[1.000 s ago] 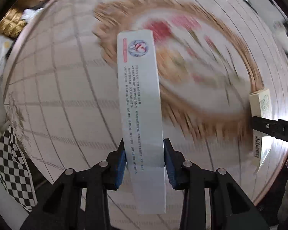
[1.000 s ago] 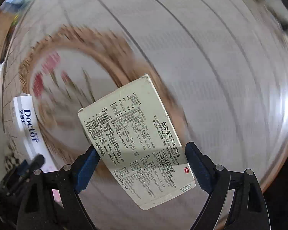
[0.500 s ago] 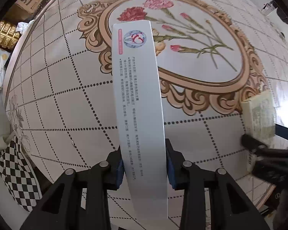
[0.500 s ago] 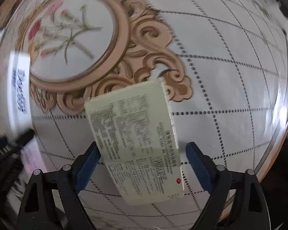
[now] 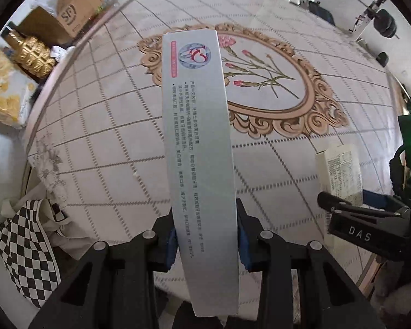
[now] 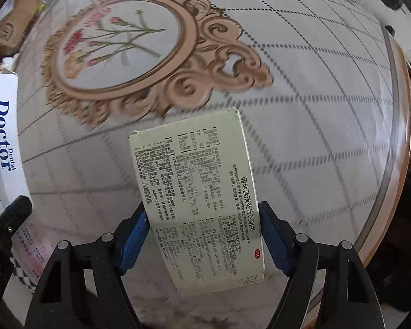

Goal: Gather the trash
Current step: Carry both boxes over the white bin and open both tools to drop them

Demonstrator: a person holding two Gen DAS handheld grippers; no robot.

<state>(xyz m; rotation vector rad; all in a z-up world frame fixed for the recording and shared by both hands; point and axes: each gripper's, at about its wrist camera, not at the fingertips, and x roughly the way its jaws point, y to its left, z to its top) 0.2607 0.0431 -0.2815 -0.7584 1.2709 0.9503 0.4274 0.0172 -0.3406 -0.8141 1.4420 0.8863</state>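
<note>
A long white toothpaste box (image 5: 200, 137) stands upright between the blue pads of my left gripper (image 5: 205, 235), which is shut on its lower part above the patterned round table. The same box (image 6: 2, 142) shows at the left edge of the right wrist view. My right gripper (image 6: 202, 230) holds a pale green medicine box (image 6: 200, 197) printed with text. Its jaws are closing, and both pads touch the box's sides. From the left wrist view this medicine box (image 5: 339, 170) sits at the right in the right gripper (image 5: 356, 211).
The round table (image 5: 109, 150) has a grid cloth with a floral medallion; its rim (image 6: 397, 137) curves down the right. A checkered bag (image 5: 27, 252) hangs off the lower left. A cardboard box (image 5: 65, 13), a golden bottle (image 5: 33, 52) and a snack bag (image 5: 5, 90) lie beyond the far-left edge.
Both grippers have travelled across the table with their boxes, and the table looks farther below. The right jaws have narrowed from a gap beside the medicine box to touching it.
</note>
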